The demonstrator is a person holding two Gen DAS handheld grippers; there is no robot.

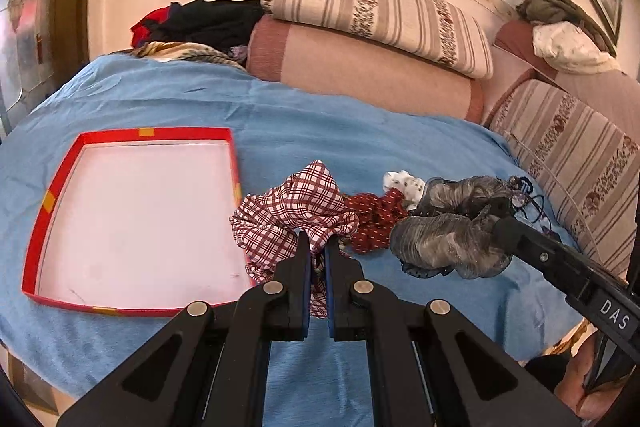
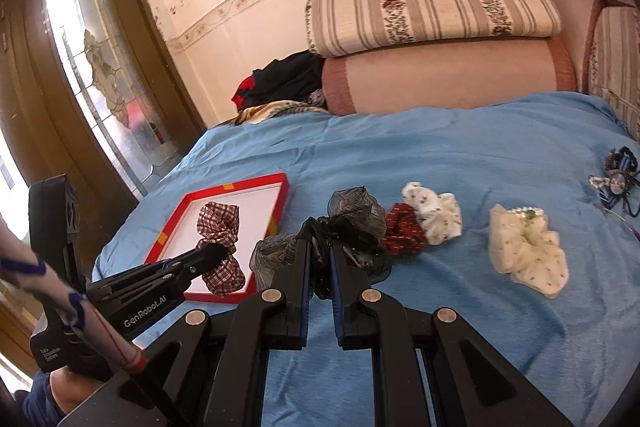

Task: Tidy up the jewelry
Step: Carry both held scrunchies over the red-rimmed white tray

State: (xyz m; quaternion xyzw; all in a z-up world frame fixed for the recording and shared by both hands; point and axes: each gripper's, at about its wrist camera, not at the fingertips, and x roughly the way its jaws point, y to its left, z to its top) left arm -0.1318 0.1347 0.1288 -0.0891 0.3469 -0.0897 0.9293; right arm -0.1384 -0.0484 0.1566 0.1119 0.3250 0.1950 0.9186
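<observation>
Your left gripper (image 1: 318,247) is pinched narrow on a red-and-white plaid scrunchie (image 1: 294,215), holding it over the right edge of the red tray (image 1: 40,223); from the right wrist camera the scrunchie (image 2: 220,247) hangs over the tray's white floor. Your right gripper (image 2: 319,251) is clamped on a grey sheer scrunchie (image 2: 354,217), just right of the tray on the blue bedspread (image 2: 440,139). Touching the grey one lies a dark red dotted scrunchie (image 2: 402,233), and against that a white floral scrunchie (image 2: 434,215). Farther right, apart from these, sits a cream scrunchie (image 2: 528,251). Near the bed's far right edge is a dark tangle of hair ties (image 2: 618,175). Striped cushions (image 2: 432,7) and a pile of dark clothes (image 2: 280,79) line the wall behind.
</observation>
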